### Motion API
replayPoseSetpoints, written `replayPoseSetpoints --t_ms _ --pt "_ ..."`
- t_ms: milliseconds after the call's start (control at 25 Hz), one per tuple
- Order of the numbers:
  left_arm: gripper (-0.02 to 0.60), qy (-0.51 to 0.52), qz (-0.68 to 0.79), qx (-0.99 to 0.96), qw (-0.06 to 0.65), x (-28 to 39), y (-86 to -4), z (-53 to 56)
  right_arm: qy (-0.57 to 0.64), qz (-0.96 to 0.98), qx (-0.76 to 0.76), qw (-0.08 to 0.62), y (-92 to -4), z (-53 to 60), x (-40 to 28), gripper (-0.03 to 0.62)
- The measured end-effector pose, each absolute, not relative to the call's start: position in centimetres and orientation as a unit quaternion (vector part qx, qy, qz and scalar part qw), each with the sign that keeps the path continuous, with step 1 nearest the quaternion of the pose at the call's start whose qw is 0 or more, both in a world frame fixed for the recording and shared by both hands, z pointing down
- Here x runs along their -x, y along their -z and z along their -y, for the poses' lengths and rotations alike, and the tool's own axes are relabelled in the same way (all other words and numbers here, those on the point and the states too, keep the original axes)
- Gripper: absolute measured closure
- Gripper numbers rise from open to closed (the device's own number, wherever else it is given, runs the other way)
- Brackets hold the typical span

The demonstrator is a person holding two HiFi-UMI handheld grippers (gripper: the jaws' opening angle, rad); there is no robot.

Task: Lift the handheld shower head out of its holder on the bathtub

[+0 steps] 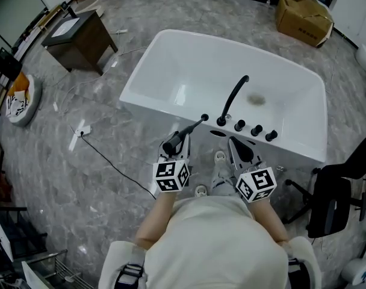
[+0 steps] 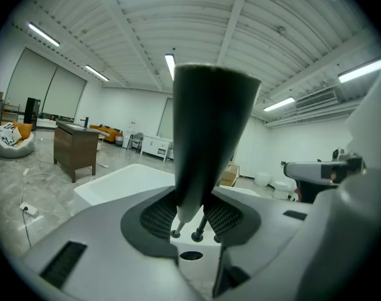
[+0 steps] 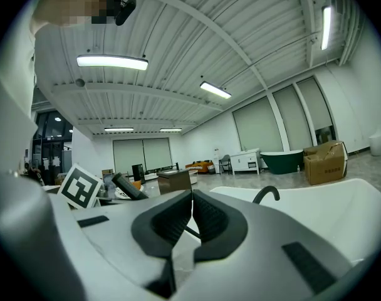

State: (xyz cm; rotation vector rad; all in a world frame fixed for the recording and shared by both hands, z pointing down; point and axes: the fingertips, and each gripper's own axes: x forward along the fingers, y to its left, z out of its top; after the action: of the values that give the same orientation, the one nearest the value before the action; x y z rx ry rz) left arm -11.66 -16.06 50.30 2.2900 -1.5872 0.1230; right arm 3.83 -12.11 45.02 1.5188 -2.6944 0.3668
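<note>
Head view: both forearms reach forward side by side toward near rim of white bathtub. Left gripper clamped on shower head. Right gripper jaws together, empty. Open grey floor at left. Shower head black, slim, tapered, slanting far-right over near rim, left of faucet.

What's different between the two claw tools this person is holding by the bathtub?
The left gripper has its fingers clamped on the black shower head; the right gripper has its fingers pressed together on nothing. In the head view, the left gripper sits left of the curved faucet, while the right gripper sits below the black knobs. Both point toward the white bathtub.
</note>
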Motion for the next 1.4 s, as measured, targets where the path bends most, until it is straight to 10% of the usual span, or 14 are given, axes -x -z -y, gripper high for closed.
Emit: replayPoseSetpoints --t_ms 1400 --pt "0.442 0.161 0.510 -0.839 0.102 18.1 -35.2 10.2 -0.092 0.862 -0.498 0.016 -43.9 10.3 -3.4 0.574"
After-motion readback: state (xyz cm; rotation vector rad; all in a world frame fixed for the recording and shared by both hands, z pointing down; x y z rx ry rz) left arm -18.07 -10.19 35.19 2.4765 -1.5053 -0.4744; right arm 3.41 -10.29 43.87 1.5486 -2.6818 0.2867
